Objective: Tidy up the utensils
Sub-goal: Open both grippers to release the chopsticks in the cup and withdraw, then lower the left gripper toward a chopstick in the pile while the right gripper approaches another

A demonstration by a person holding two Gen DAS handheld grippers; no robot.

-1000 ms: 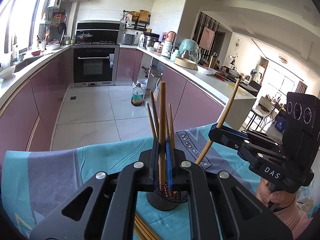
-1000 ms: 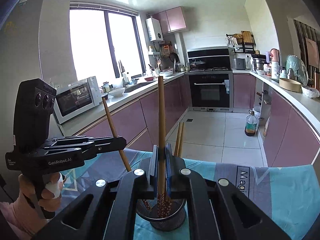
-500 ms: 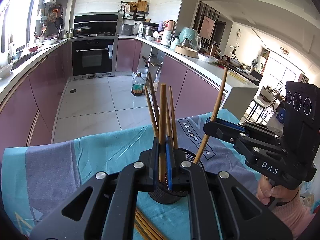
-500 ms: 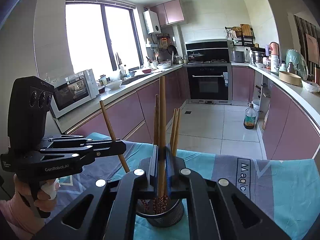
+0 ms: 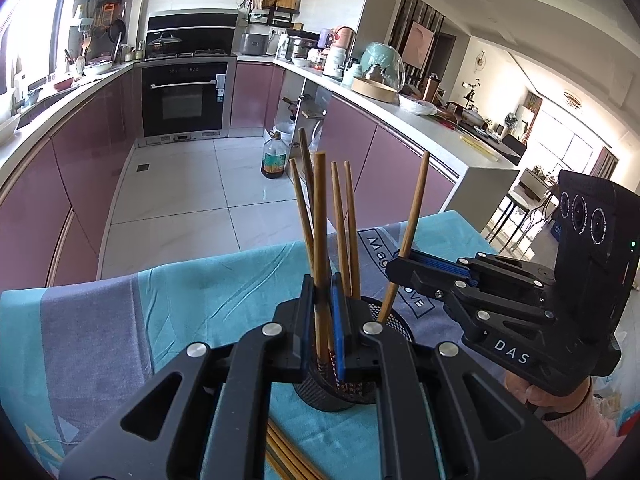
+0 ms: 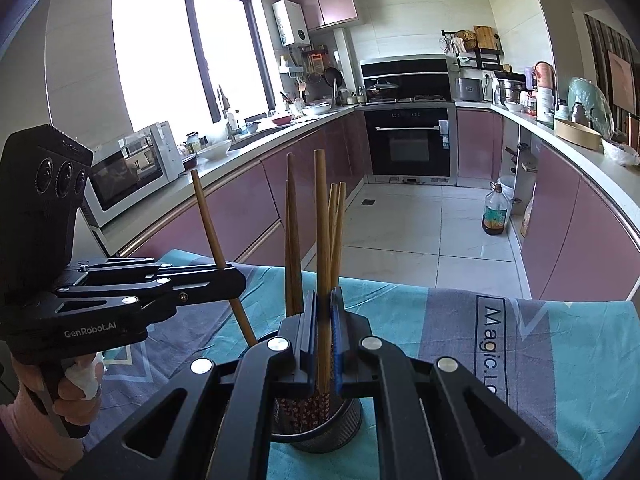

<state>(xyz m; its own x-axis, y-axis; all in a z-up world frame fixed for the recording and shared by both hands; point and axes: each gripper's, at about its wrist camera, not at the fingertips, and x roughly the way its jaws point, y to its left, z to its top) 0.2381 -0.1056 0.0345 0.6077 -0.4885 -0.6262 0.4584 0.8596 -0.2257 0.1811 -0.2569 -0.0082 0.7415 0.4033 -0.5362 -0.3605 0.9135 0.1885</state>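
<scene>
A black mesh holder [image 5: 336, 396] [image 6: 320, 420] stands on the teal cloth with several wooden chopsticks [image 5: 348, 232] [image 6: 292, 240] upright in it. My left gripper [image 5: 322, 292] [image 6: 236, 280] is shut on one chopstick [image 5: 320, 220] [image 6: 208, 220], whose lower end reaches into the holder. Coming in from the right, my right gripper [image 6: 324, 300] [image 5: 400, 264] is shut on another chopstick [image 6: 322, 220] [image 5: 412, 208]. That stick's patterned lower end sits inside the holder. The holder's rim is mostly hidden behind the fingers.
More loose chopsticks [image 5: 288, 460] lie on the cloth [image 5: 180, 292] just in front of the holder. The table's far edge drops to a tiled kitchen floor, where an oil bottle [image 5: 274, 160] stands. Purple cabinets and worktops run along both sides.
Both grippers have sunk toward the holder with their chopsticks, and each points a little more downward. The held sticks now reach deeper into the holder.
</scene>
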